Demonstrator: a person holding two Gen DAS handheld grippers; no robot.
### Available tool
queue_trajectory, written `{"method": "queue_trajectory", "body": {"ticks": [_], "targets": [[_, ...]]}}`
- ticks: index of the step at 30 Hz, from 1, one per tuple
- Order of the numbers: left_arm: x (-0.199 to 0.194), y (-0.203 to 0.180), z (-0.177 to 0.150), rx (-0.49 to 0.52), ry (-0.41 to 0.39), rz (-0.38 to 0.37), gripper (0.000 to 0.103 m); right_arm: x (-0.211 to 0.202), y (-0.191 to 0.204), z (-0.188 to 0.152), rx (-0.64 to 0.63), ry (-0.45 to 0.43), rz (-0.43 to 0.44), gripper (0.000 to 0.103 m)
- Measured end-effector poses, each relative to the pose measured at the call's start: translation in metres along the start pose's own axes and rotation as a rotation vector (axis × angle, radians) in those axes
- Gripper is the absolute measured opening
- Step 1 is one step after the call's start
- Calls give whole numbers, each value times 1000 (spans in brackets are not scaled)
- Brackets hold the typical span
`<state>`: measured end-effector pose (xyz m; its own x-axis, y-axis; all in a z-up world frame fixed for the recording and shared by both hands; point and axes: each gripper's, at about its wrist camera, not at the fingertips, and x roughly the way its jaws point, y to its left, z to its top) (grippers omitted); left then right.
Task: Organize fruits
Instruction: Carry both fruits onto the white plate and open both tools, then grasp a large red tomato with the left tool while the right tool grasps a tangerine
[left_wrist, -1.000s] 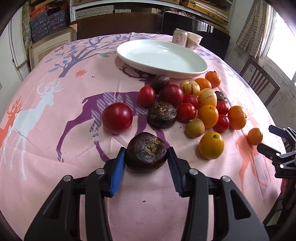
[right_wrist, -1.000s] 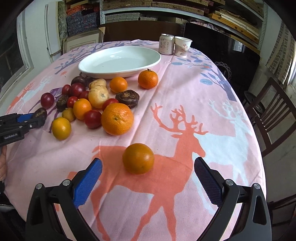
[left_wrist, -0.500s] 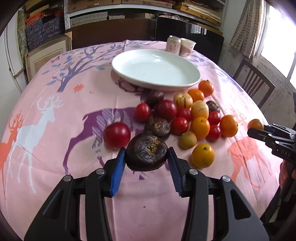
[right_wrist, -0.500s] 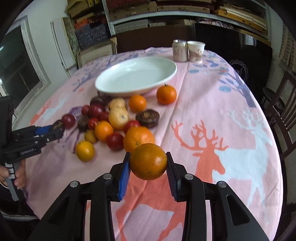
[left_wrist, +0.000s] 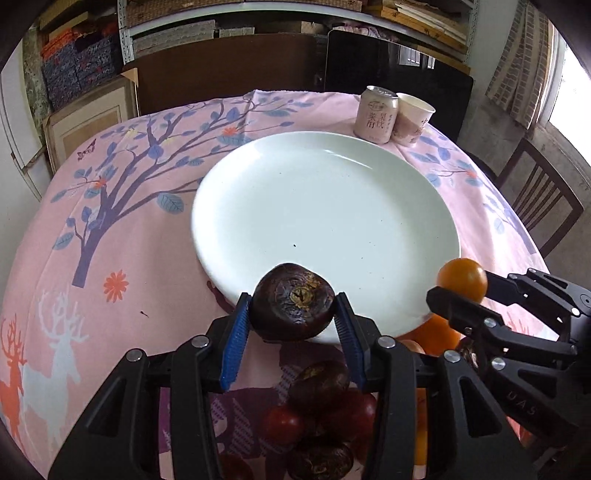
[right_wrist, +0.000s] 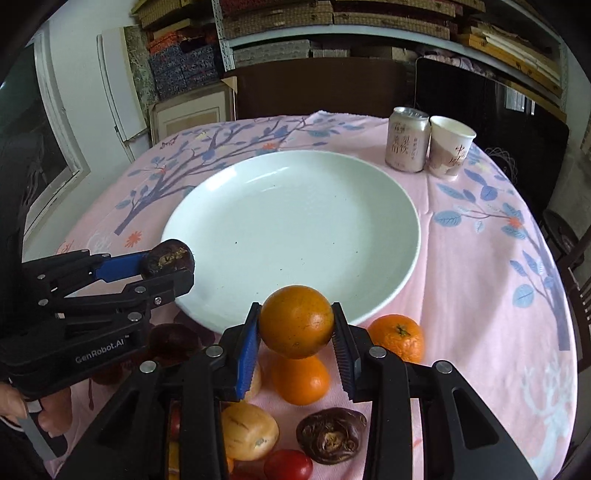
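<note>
**Over the plate's near rim, two fruits are hanging in two grippers**

Across a round table, a pink tablecloth printed with deer and blue-leafed trees is lying smooth, and shelves stacked with boxes and boards are running along the back wall. A dark cabinet is standing behind the table, and a wooden chair is sitting off to the right.

One white plate is resting in the middle of the cloth, holding nothing. Beyond it, one can and one paper cup are standing side by side, touching or nearly so. Near the plate's front edge, loose fruit is lying on the cloth — two oranges, one yellow fruit, one dark wrinkled fruit and at least one small red one in the right wrist view, with more dark and red ones partly hidden under the left gripper.

The left gripper is pointing steeply downward, its blue pads clamping a dark brown fruit just over the plate's near rim. The right gripper is tilting down likewise, its jaws pressing both sides of an orange fruit — also above the near rim, clear of the cloth. A hand is showing at the left gripper's handle.
</note>
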<state>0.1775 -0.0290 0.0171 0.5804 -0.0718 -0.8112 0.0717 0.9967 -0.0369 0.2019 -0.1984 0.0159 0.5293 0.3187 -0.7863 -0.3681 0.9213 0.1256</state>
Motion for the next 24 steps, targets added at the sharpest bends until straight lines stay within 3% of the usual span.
{"method": "queue_trajectory", "body": {"ticks": [2,3,5,7,9,16,24], "targets": [[-1,-5,1,13,-19,19,45,6,1,2,3,5,2,41],[-1,-7,1,18,-22,21,45,6,0,3,6,5,5,51],[-1,-7,3,4,-18,14,50,3,-2,4,19,-14,6,58],[-8,-3,4,-10,-37,16,70,-3,-4,3,23,-17,17,59],[-19,0,1,-7,-80,30,78,-13,-7,-2,31,-28,24,59],[-60,27,-31,-24,-132,29,85,-62,-24,-49,18,-56,27,65],[-72,52,-84,-38,-93,42,85,-82,-26,-112,-5,4,13,65]]}}
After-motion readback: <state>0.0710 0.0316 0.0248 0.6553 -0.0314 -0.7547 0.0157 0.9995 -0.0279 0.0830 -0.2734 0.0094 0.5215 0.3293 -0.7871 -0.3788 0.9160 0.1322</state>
